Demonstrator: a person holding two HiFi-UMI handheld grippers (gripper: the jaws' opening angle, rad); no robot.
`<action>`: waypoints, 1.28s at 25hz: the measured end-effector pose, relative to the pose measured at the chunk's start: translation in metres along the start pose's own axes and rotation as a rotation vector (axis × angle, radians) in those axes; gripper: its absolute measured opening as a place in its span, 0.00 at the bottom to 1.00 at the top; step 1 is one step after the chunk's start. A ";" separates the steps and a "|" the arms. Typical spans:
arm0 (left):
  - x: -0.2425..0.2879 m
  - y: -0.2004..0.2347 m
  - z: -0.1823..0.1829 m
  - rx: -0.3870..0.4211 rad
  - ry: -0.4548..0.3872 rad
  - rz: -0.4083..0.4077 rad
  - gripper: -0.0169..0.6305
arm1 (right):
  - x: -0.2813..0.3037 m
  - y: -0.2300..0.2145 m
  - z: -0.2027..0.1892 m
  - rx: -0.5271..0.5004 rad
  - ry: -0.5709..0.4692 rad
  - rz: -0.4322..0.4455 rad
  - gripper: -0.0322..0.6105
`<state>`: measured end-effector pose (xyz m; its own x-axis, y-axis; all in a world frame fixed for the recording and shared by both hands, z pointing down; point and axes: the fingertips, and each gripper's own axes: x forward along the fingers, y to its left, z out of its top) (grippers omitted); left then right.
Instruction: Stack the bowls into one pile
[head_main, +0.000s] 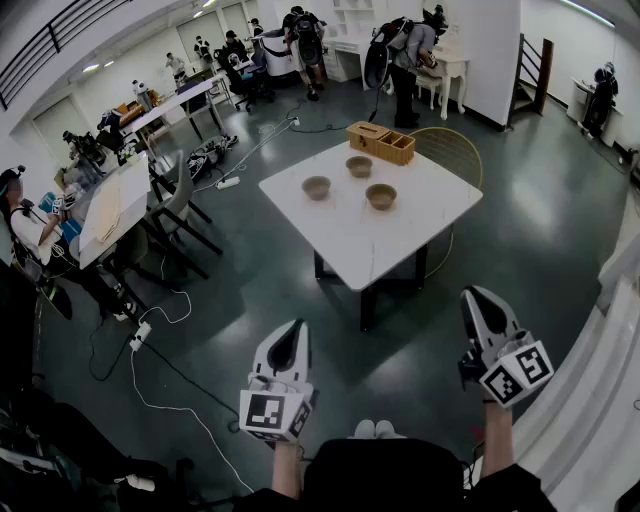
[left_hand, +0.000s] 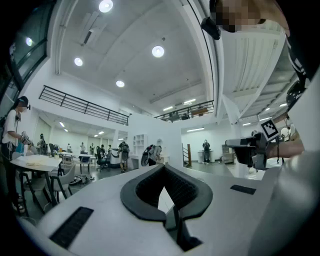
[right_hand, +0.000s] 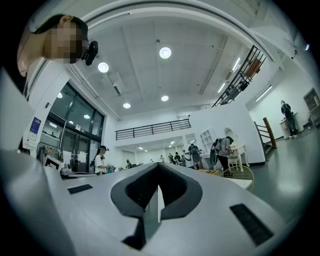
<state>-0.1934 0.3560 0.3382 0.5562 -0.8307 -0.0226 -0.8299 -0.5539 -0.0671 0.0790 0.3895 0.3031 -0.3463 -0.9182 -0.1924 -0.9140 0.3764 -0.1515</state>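
Bowls (head_main: 316, 187) (head_main: 359, 166) (head_main: 380, 196), three brown ones, sit apart from each other on the white table (head_main: 400, 240). None is inside another. A wooden box (head_main: 381, 142) sits at the table's far edge. A round-backed chair (head_main: 450, 150) stands just behind the table. The dark floor (head_main: 250, 290) around the table has a white cable (head_main: 160, 400) lying on it. People work at desks well beyond the table. On the near side, well away from the table, the left gripper (head_main: 293, 335) and the right gripper (head_main: 478, 300) are both pressed together with nothing in them.
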 end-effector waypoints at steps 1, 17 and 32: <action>0.001 -0.001 -0.001 0.000 0.002 -0.001 0.05 | 0.000 -0.001 -0.001 0.000 0.000 0.001 0.07; 0.015 -0.011 -0.005 -0.002 0.009 0.030 0.05 | -0.002 -0.034 -0.009 0.015 0.010 -0.033 0.07; 0.044 -0.006 -0.022 -0.042 0.044 0.073 0.05 | 0.015 -0.067 -0.017 0.040 -0.008 -0.050 0.07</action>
<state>-0.1649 0.3217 0.3600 0.4929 -0.8699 0.0176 -0.8695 -0.4932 -0.0253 0.1316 0.3485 0.3273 -0.2988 -0.9348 -0.1919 -0.9206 0.3353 -0.1999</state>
